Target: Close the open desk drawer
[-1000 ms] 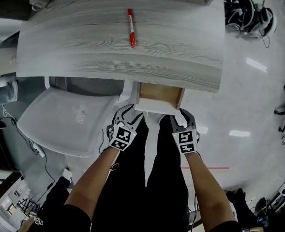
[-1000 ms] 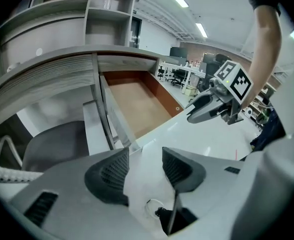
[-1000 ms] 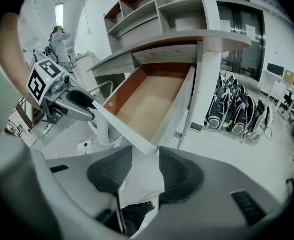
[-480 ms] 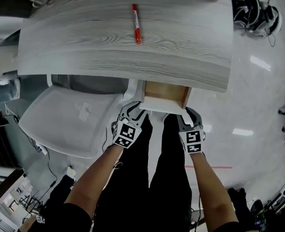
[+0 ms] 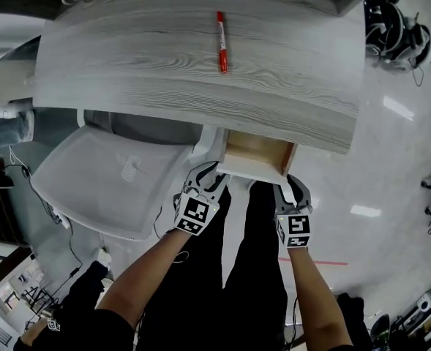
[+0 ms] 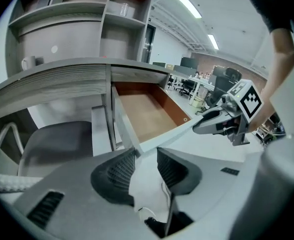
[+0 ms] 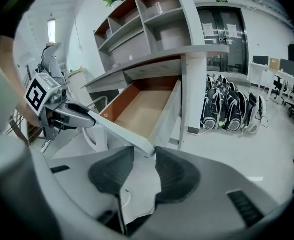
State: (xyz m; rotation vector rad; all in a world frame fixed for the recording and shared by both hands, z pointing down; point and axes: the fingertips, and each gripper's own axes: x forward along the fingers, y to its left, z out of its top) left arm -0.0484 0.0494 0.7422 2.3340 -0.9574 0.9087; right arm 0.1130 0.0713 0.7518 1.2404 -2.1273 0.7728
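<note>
Drawer out from under the near edge of the worktop, toward its right end. Bare wooden bottom showing, nothing inside. No further in than a second ago.

Changed since then: only the grip. Left hand-held gripper at the left corner of the white drawer front, jaws closing from wide to middling. Corner between the tips, but a gap left beside it, so not yet clamped. Right hand-held gripper at the opposite corner, jaws closing too, by less. Corner likewise between the tips, with daylight on one side. Otherwise hardly any shift of either hand along the panel.

Meaning for the task, as a judgement: approach over, hold being taken at both ends, push itself not begun, whole travel left to cover. Probably best pushed evenly from both corners, to keep the drawer from skewing on its runners.

Counted:
- one drawer, with one front panel
- two hand-held grippers
- one worktop
- one red marker lying on the worktop, well apart from the drawer
- one white chair just left of the drawer, tucked partly under the worktop
- one white mug at the worktop's far left
</note>
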